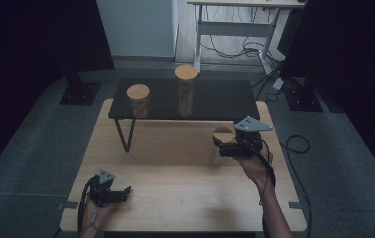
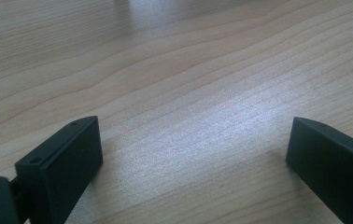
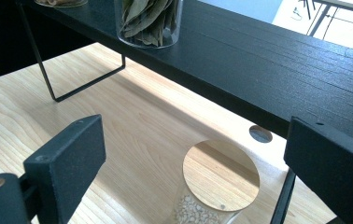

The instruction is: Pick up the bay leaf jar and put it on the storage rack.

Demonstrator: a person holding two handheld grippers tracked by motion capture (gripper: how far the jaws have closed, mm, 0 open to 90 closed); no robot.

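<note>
A glass jar [image 1: 217, 156] with a round wooden lid [image 3: 221, 175] and pale flakes inside stands on the wooden table [image 1: 175, 183], just in front of the black shelf [image 1: 215, 99]. My right gripper [image 1: 226, 144] hovers over it, open. In the right gripper view its jaws [image 3: 195, 140] stand wide apart, with the lid low between them and nothing touching it. My left gripper [image 1: 120, 193] rests near the table's front left corner. In the left gripper view it [image 2: 193, 144] is open over bare wood.
On the black shelf stand a short jar [image 1: 138, 100] and a tall jar [image 1: 186, 91] of dried leaves [image 3: 149, 18], both with wooden lids. The shelf's thin metal leg [image 1: 125, 135] stands at the left. A desk and cables lie beyond the table.
</note>
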